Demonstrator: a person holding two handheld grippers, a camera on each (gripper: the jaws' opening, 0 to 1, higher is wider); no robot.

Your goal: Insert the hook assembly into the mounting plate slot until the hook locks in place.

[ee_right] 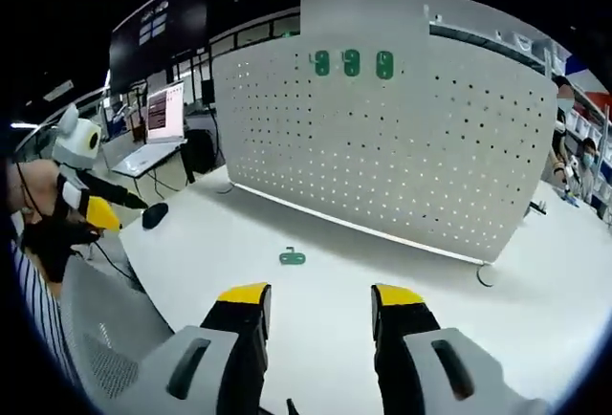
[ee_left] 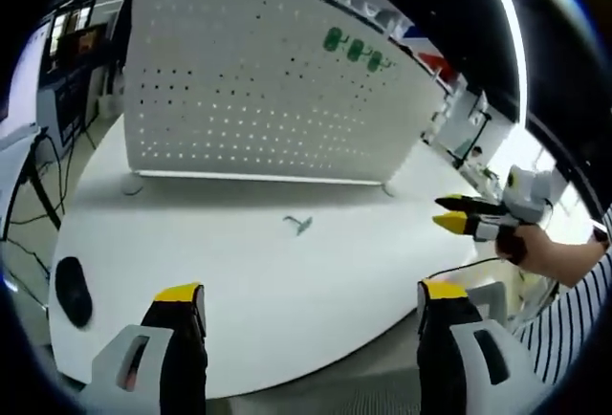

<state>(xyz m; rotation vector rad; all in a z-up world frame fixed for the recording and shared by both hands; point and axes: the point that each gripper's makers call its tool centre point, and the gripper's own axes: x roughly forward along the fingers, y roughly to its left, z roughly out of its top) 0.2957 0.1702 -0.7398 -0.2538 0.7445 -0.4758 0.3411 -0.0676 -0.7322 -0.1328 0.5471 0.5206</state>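
Hook assembly [ee_right: 292,258] is just lying flat on the white tabletop [ee_right: 402,272], out in the open a little way in front of the pegboard-style mounting plate [ee_right: 402,147], touching nothing else. In the left gripper view it's that small grey-green bit [ee_left: 298,225] sitting between the tongs and the board's bottom edge.

Both sets of tongs are empty right now. Right tongs [ee_right: 318,296] have their jaws parted with nothing between them, hanging back from the hook. Left tongs [ee_left: 308,295] are spread wide, also holding nothing.

So the step in hand looks like the pickup, and I'd say that's where it goes right or wrong. The piece is small and low, so come down square over it and pinch the body, leaving the hooking end free to enter a slot. Too small in these shots to tell which end is which, honestly. Grab it crooked and it'll probably twist when pressed into the plate. Three green tags [ee_right: 351,63] sit near the top of the board, and a dark mouse [ee_left: 73,292] sits off at the tabletop edge, well clear.
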